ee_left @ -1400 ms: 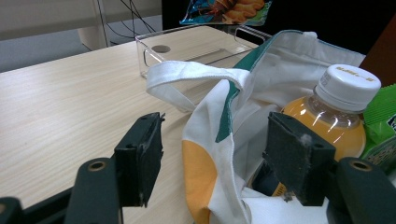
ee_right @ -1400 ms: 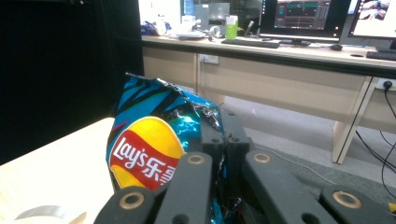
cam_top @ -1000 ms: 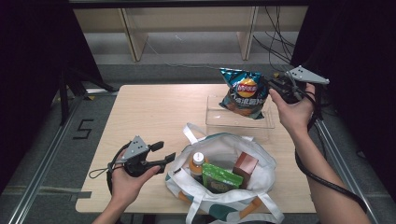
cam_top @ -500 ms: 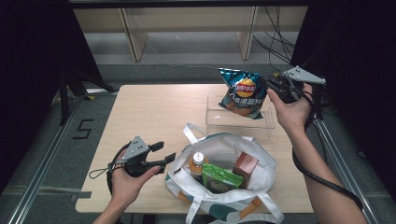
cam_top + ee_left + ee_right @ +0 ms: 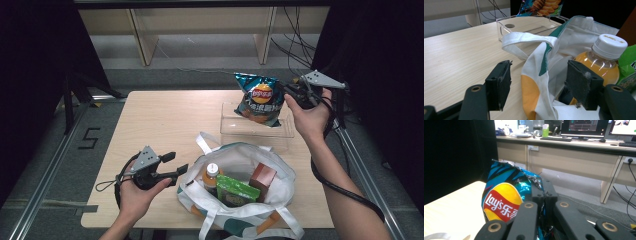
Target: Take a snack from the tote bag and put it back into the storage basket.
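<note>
Each gripper [image 5: 175,162] is black with 2 jaws and a grey triangular plate. Black cables trail from both. Brass-ringed screws stud the jaws.

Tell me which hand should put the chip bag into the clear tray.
Right. The right tool is already shut on the chip bag, holding it just above the clear tray. The left tool sits open at the rim of the tote bag, far from the tray.

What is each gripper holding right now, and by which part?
The right gripper pinches the Lay's chip bag by its side edge. The left gripper holds nothing.
</note>
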Action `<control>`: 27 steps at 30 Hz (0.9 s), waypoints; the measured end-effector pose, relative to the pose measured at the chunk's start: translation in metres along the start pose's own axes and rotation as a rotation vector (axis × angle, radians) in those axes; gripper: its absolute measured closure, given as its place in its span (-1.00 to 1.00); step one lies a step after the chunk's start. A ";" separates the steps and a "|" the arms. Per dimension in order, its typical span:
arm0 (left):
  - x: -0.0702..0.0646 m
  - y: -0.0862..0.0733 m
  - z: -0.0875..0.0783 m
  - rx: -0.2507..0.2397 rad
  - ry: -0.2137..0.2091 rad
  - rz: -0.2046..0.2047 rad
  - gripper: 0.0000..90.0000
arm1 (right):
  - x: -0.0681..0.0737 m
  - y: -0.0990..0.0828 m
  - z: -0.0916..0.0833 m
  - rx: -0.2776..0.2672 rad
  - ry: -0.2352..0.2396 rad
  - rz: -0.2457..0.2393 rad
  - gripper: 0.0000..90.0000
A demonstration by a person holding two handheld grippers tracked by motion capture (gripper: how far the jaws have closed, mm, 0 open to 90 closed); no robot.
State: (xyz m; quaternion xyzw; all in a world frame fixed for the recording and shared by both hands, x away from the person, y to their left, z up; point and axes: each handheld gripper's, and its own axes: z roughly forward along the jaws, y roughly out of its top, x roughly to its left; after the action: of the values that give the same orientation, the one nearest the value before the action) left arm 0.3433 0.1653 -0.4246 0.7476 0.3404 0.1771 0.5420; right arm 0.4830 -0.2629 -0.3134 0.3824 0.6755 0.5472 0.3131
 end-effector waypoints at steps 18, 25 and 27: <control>-0.001 -0.001 0.001 -0.001 -0.001 -0.015 -0.20 | -0.003 -0.006 0.009 0.021 0.001 -0.004 1.00; -0.001 0.000 -0.001 0.004 0.003 0.002 -0.20 | -0.005 -0.010 0.014 0.026 -0.002 0.001 1.00; -0.001 0.000 -0.001 0.006 0.005 0.000 -0.20 | -0.004 -0.011 0.015 0.031 -0.006 0.019 1.00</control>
State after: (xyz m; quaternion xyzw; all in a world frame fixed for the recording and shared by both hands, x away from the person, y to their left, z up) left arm 0.3423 0.1653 -0.4244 0.7487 0.3423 0.1778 0.5391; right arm 0.4953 -0.2599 -0.3267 0.3952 0.6793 0.5385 0.3040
